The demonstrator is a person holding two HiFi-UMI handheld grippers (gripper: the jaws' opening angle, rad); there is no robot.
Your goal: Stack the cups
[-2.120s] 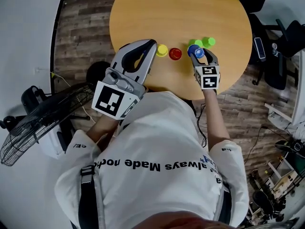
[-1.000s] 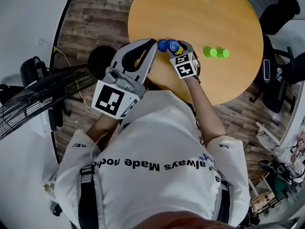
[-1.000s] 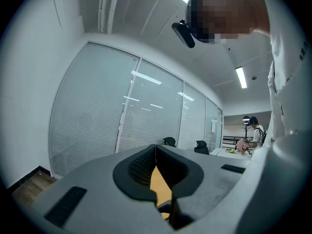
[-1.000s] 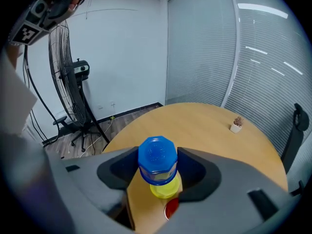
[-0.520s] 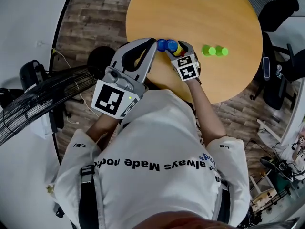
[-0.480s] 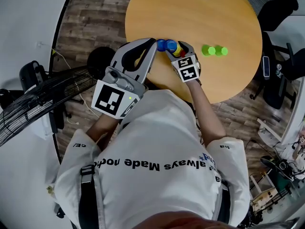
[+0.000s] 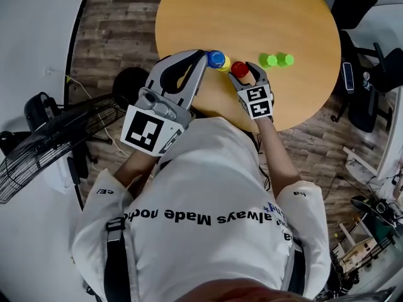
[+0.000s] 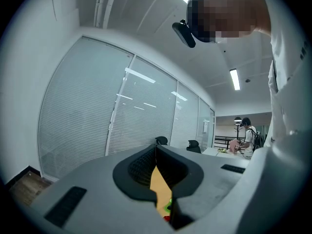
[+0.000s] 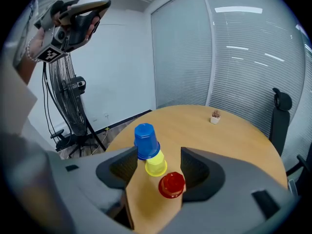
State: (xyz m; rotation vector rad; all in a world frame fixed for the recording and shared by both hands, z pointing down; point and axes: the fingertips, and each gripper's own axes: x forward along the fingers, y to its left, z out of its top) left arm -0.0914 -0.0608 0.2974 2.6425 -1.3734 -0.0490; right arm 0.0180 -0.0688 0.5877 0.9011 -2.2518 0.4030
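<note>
Blue cup (image 7: 216, 58) now sits on the yellow cup (image 7: 225, 67) near the table (image 7: 283, 17) edge.
Right gripper (image 7: 247, 74) has just spread its jaws, releasing it, and now frames the untouched red cup (image 7: 239, 69), likely next; left gripper (image 7: 201, 58) is clenched, empty.

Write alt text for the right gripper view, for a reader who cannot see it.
The right gripper, whose jaws are open and have just been opening, has an upturned red cup between its jaws on a round wooden table. Just beyond, a blue cup sits over a yellow cup. The left gripper is raised at upper left.
</note>
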